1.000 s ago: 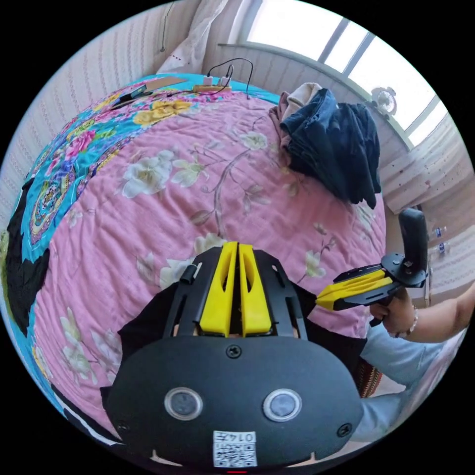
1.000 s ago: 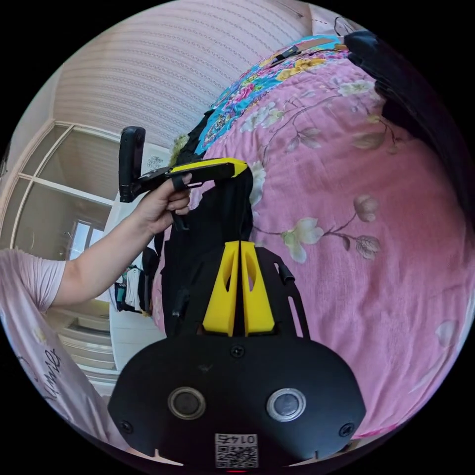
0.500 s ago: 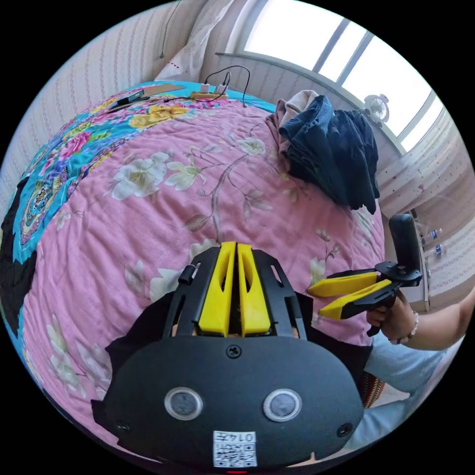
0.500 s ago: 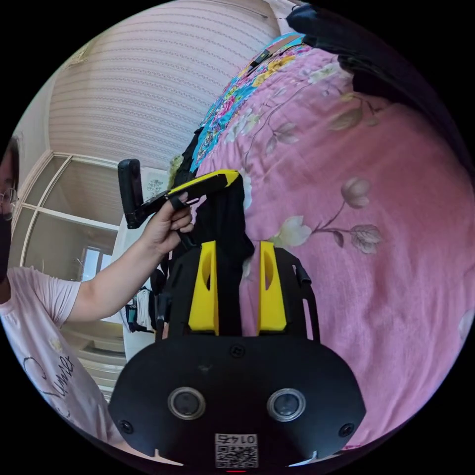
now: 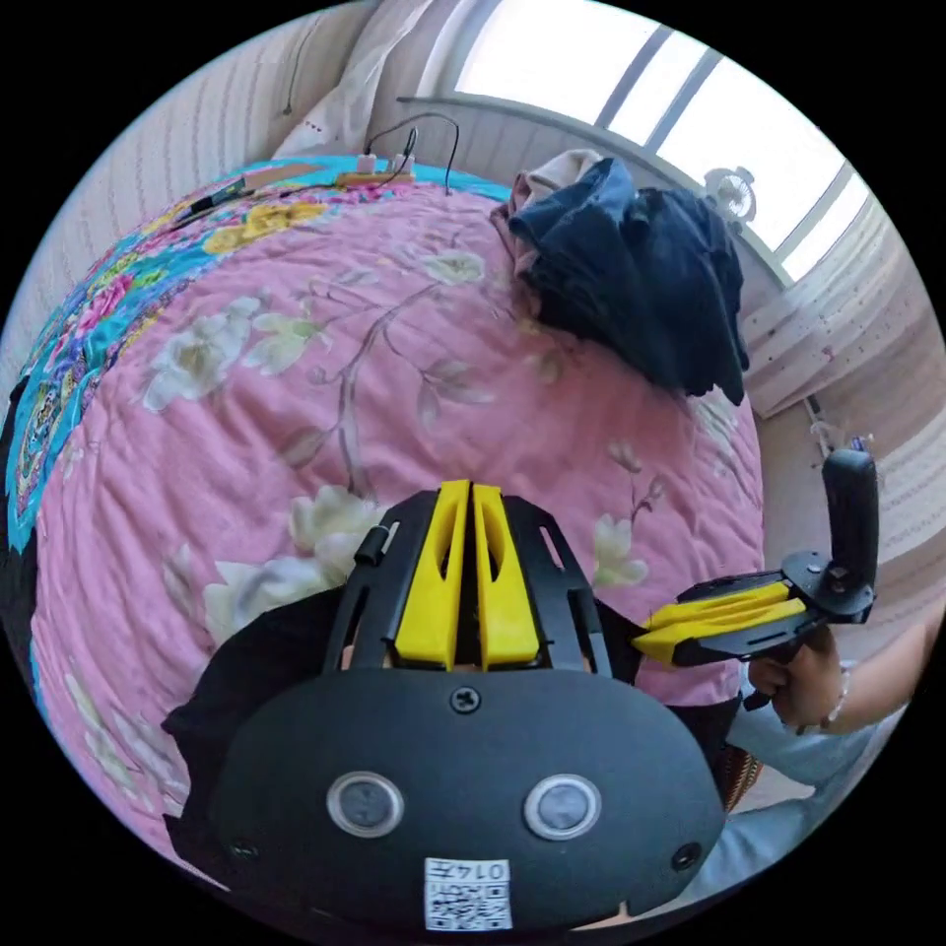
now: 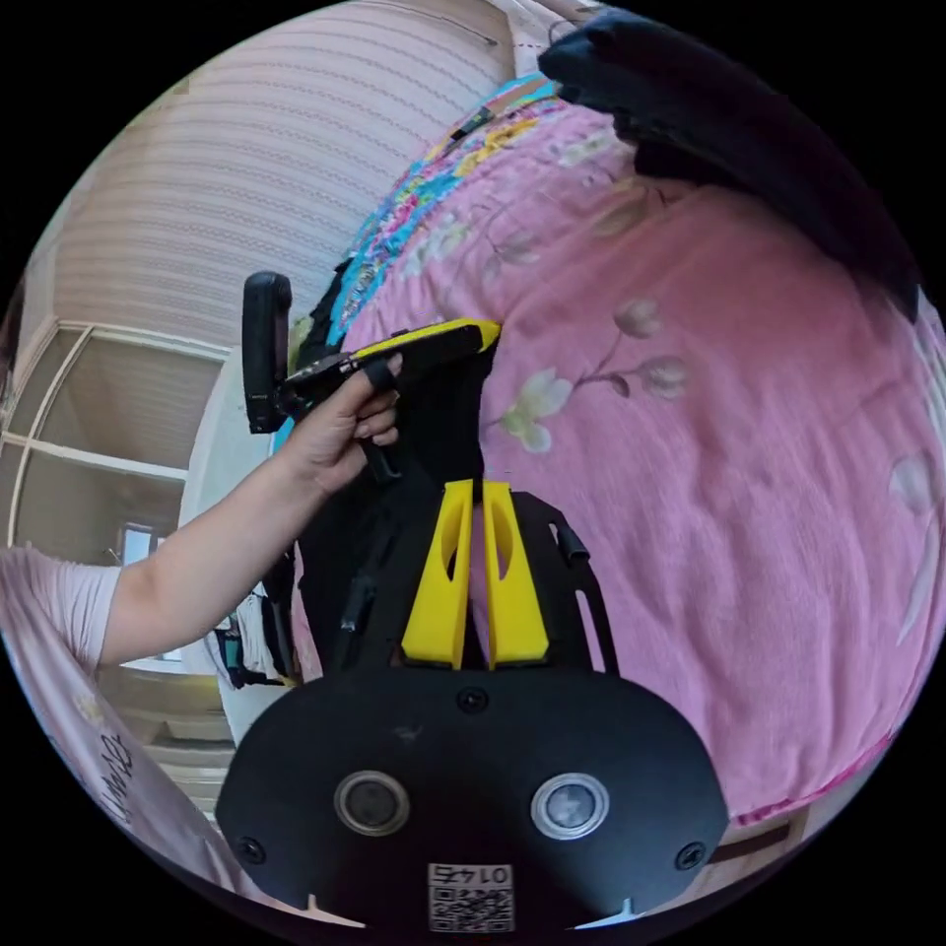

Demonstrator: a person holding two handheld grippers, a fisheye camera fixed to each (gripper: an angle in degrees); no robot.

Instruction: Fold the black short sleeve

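Note:
The black short sleeve shirt (image 6: 443, 424) hangs bunched over the near edge of the bed, stretched between the two grippers. My left gripper (image 5: 470, 486) is shut on it, and black cloth (image 5: 251, 670) spills out to the left under its body. In the right gripper view, the left gripper (image 6: 490, 330) sits in a hand (image 6: 335, 434) and pinches the shirt's upper edge. My right gripper (image 6: 475, 485) is shut on the cloth lower down. In the left gripper view it (image 5: 645, 631) comes in from the right, with its jaws together.
A pink floral quilt (image 5: 325, 374) covers the bed over a turquoise sheet (image 5: 79, 335). A pile of dark clothes (image 5: 641, 276) lies at the far side under the window, also a dark pile (image 6: 729, 128). A power strip with cables (image 5: 379, 177) lies at the far edge.
Half a second ago the right gripper's jaws stood open around the black cloth; now they are shut on it. The left gripper has stayed shut. Both cameras have shifted slightly.

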